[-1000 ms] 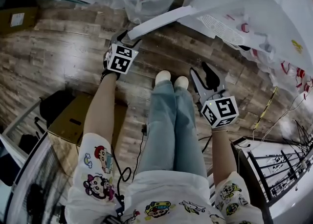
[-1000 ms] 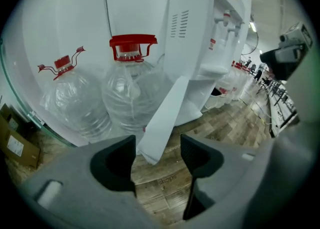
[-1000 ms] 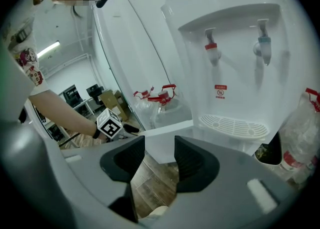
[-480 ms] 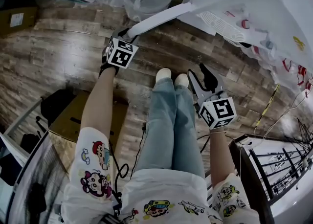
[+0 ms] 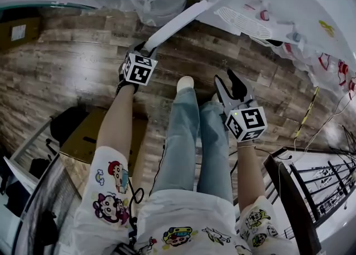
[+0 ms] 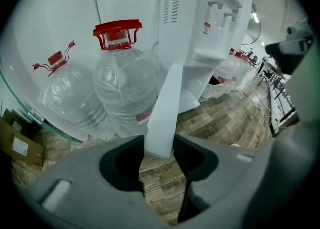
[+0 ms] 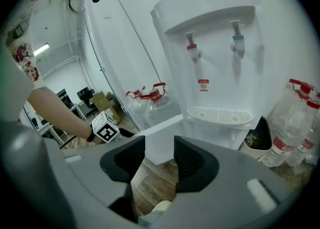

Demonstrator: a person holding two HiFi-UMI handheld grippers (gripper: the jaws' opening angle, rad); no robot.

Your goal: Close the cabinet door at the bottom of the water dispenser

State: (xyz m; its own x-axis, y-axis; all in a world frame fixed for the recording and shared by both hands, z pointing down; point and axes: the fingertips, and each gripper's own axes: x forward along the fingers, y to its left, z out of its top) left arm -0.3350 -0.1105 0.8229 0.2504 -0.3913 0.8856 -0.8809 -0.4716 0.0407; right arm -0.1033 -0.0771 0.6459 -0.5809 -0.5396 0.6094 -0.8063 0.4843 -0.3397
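The white cabinet door [image 5: 178, 21] stands open, swung out from the foot of the water dispenser [image 5: 261, 3] over the wood floor. My left gripper [image 5: 146, 46] is at the door's free edge. In the left gripper view the door [image 6: 167, 108] runs edge-on between the pads, and the closing jaws of the left gripper [image 6: 159, 150] press on both of its faces. My right gripper [image 5: 229, 81] hovers open beside the person's knees with nothing between its jaws. In the right gripper view, the right gripper [image 7: 159, 155] faces the door [image 7: 160, 140] and the dispenser [image 7: 215, 58] from a distance.
Large water bottles with red caps [image 6: 120, 88] stand left of the dispenser, bagged ones [image 7: 295, 118] and a small bin [image 7: 257, 140] to its right. The person's legs [image 5: 186, 131] stand between the grippers. A cardboard box [image 5: 89, 134] sits at the lower left.
The left gripper's jaws have closed in on the door's edge and the hand has edged along with it. The right gripper has drifted a little forward. One shoe has slid back under the leg.
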